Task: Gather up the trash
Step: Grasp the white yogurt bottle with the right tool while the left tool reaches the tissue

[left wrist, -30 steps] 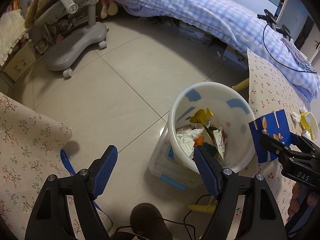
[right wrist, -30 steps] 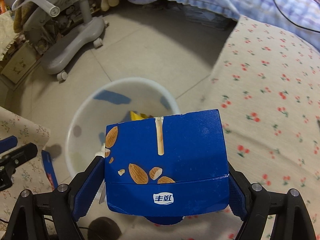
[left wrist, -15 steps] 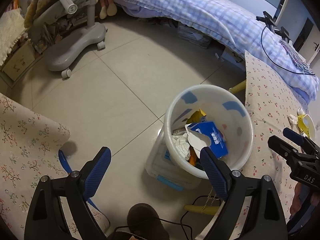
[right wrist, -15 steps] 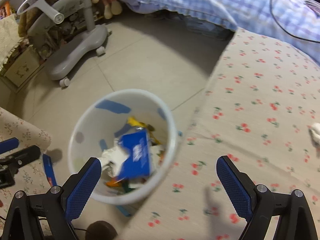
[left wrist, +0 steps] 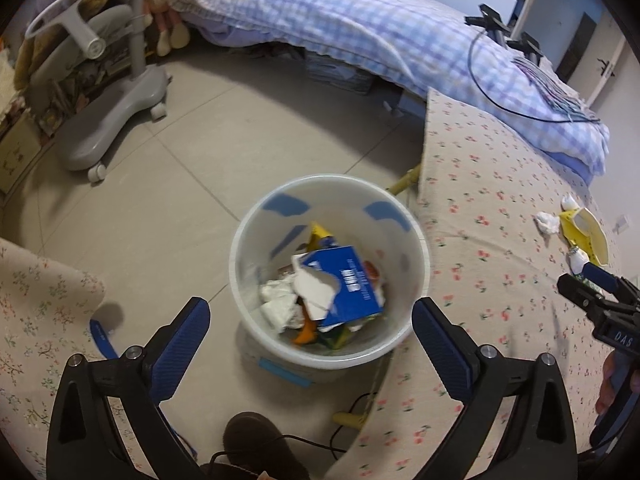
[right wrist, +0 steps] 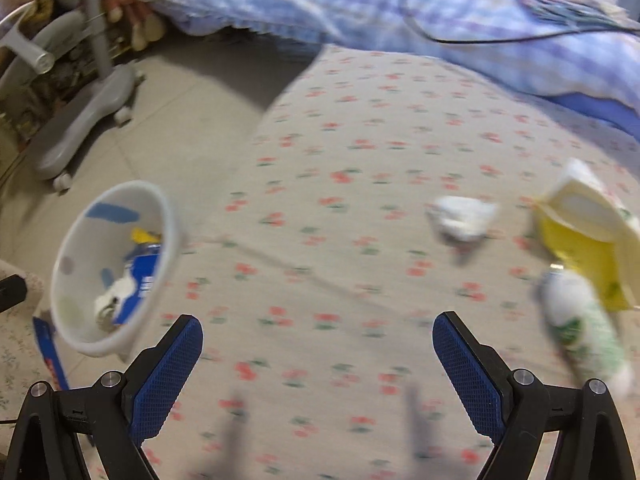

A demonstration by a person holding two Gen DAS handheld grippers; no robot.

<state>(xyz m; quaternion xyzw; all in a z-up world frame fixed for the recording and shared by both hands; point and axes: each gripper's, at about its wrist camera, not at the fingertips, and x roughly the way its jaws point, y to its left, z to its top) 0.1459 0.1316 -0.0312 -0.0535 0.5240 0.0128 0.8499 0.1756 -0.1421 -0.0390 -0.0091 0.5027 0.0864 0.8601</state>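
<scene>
- Standing at far left on the tiled floor (left wrist: 168,184), a grey wheeled chair base (left wrist: 108,120) sits near the stuffed toys and the foot of the bed (left wrist: 360,28) with its blue checked cover.
- Left gripper (left wrist: 308,344): the jaws stand wide apart with nothing between them, having just been opening; they frame the white bin (left wrist: 248,240) from above.
- White bin, on the floor just beside the edge of the worktop (left wrist: 500,200): it holds the blue carton (left wrist: 352,284), which lies tilted on top of crumpled white paper and yellow and orange scraps.
- Worktop: covered by a beige cloth with small red flowers; a black cable (left wrist: 520,108) runs across the bed behind it.
- Right gripper (right wrist: 318,356): the jaws are spread wide and empty, having just been opening; they hang above the flowered cloth, with the bin at lower left of that blurred view (right wrist: 116,264).
- Trash still on the worktop, to the right: a crumpled white tissue (right wrist: 462,218), a yellow and white carton (right wrist: 588,236) just beside it, and a white bottle with green print (right wrist: 580,324) lying on its side, touching the carton's near end.
- In the left wrist view the right gripper (left wrist: 588,284) appears at the right edge, close to the same yellow carton (left wrist: 584,232) and tissue (left wrist: 548,222).
</scene>
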